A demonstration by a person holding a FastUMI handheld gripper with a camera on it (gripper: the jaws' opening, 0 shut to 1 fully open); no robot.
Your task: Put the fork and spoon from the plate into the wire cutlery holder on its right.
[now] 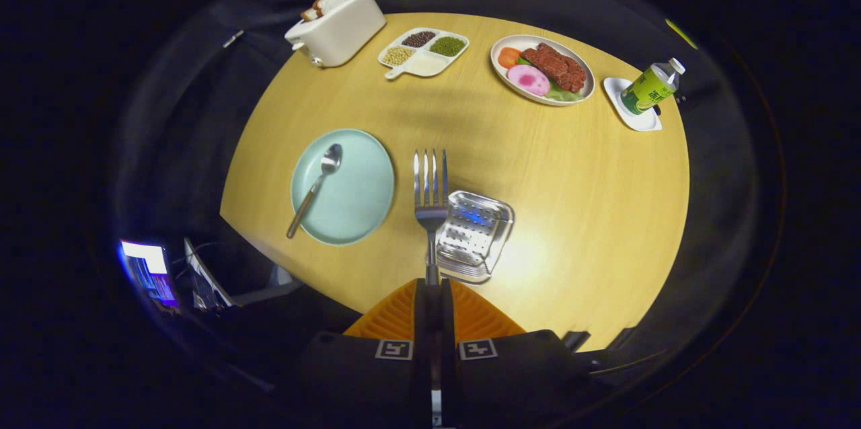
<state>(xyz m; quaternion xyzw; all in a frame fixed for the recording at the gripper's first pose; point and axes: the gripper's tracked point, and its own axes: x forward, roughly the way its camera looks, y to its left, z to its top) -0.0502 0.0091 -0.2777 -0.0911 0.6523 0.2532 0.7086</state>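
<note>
My gripper [431, 284] is shut on the handle of a metal fork [430, 190], whose tines point away from me, held high over the table. Below and just right of the fork stands the perforated metal cutlery holder [474, 235]; its opening faces up. To the left lies a pale green plate [356, 204] with a metal spoon [315, 188] on it, bowl toward the far side, handle reaching over the plate's near-left rim.
On the round wooden table [572, 214], at the far side, stand a white toaster [336, 29] with bread, a divided dish of beans [424, 51], a plate of food [542, 69], and a green bottle [649, 86] on a white coaster.
</note>
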